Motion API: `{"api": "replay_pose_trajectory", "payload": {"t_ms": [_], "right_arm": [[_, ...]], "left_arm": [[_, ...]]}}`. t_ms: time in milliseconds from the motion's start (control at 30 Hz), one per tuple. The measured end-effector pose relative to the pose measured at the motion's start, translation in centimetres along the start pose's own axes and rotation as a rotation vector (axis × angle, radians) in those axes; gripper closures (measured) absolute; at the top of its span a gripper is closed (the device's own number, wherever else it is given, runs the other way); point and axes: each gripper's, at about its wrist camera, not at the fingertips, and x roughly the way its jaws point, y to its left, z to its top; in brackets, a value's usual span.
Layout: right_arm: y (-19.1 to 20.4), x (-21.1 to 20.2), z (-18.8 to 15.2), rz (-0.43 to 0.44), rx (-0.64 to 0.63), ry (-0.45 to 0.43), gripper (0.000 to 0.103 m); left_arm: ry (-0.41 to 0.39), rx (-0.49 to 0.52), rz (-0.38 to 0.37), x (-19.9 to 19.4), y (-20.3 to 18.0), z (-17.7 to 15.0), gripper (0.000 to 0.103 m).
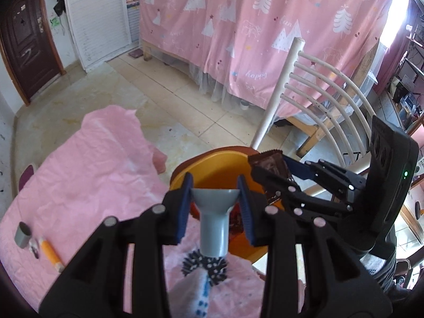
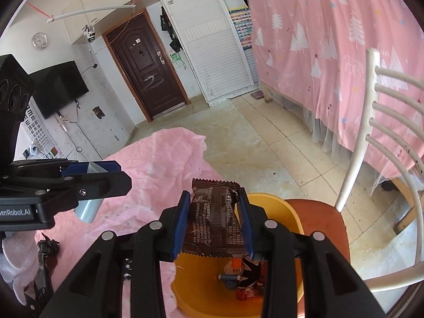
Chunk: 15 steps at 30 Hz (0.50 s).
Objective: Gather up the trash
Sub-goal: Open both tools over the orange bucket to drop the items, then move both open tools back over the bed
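- The right hand-held gripper (image 2: 215, 221) is closed on a brown snack wrapper (image 2: 213, 220), pinched flat between its blue pads and held above the yellow bin (image 2: 287, 213); the wrapper sits over the bin's near-left rim rather than its middle, so a release here could, I judge, send it onto the rim or onto the pink-covered surface (image 2: 159, 164) beside it
- The wrapper is light and stiff; it may cling to one pad when the jaws part, or flutter sideways past the rim
- The left hand-held gripper (image 1: 216, 201) grips a grey funnel-shaped piece (image 1: 214, 217) across its flared top, just beside the bin; the flare tapers under the pads, so the piece could slide down and drop onto the surface short of the bin
- The two hand-held grippers are close together over one small opening; moving both at once risks a knock that jars either grip loose
- The bin stands on an orange chair seat (image 2: 320, 220) at the edge of the surface; a push on its rim could tip it and spill the scraps already inside
- A pencil (image 1: 51, 255) and a small grey cylinder (image 1: 23, 234) lie on the far-left part of the surface, well apart from the bin; whether they count as trash I cannot tell
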Motion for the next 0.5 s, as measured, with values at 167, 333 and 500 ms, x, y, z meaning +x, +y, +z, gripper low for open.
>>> {"api": "replay_pose_trajectory", "payload": {"t_ms": [167, 333, 500], "right_arm": [[-1.0, 0.3, -0.2, -0.003, 0.028, 0.009, 0.074], [-0.7, 0.5, -0.3, -0.004, 0.025, 0.01, 0.052], [0.2, 0.5, -0.2, -0.003, 0.016, 0.008, 0.05]], "left_arm": [[0.01, -0.002, -0.007, 1.0, -0.6, 0.5, 0.07], [0.005, 0.001, -0.004, 0.8, -0.8, 0.4, 0.064], [-0.013, -0.006, 0.006, -0.4, -0.3, 0.0, 0.063]]}}
